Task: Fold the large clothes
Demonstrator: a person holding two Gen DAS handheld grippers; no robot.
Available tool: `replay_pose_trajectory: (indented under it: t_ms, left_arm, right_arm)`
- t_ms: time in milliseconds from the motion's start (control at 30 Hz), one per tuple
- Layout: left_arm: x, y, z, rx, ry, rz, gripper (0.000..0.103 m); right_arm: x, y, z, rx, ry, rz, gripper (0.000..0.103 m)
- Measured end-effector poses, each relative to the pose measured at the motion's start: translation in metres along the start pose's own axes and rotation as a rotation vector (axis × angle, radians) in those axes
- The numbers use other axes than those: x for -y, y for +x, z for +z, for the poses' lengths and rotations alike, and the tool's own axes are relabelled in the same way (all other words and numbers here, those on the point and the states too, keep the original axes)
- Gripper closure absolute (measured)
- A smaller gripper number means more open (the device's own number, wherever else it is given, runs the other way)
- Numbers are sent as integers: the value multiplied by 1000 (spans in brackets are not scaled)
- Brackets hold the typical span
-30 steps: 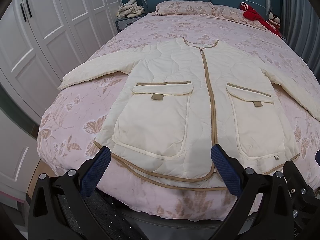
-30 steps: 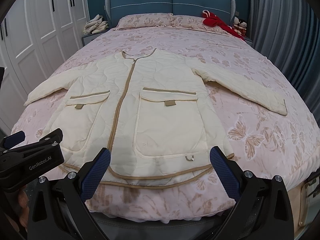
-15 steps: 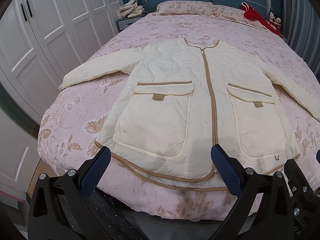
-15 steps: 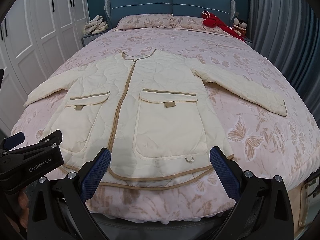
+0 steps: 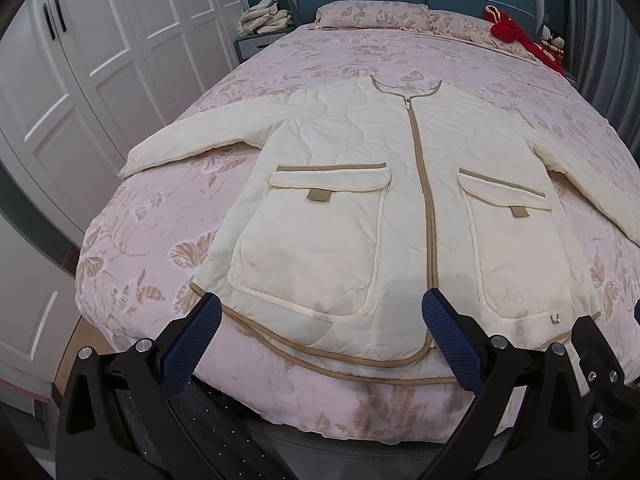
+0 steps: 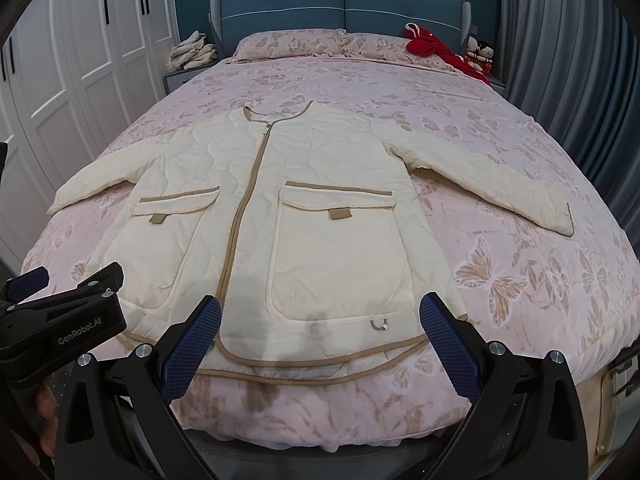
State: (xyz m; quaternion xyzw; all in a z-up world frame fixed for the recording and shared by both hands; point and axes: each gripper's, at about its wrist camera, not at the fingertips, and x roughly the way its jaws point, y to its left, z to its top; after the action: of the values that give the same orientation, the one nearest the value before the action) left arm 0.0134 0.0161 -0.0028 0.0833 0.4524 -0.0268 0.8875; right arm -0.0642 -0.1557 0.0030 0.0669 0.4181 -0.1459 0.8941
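Pink butterfly-print bed (image 6: 500,152) bears a flat cream jacket (image 6: 320,208); both hand-held grippers (image 5: 320,332) (image 6: 320,332) gape wide, empty.

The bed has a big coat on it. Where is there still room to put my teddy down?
Bare quilt lies between the jacket collar and the pillows, and beside the right sleeve toward the curtain. The near edge is crowded: the hem and both open grippers.

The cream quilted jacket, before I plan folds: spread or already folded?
Spread flat: the cream quilted jacket lies front-up on the pink bed, both sleeves out, zipped.
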Motion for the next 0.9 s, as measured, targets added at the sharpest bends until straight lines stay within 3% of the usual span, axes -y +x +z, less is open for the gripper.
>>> replay_pose_trajectory:
  t_ms: [900]
  left_arm:
    - [-2, 3, 2, -3, 0, 1, 5]
  right_arm:
    - [0, 4, 6, -9, 2, 1, 5]
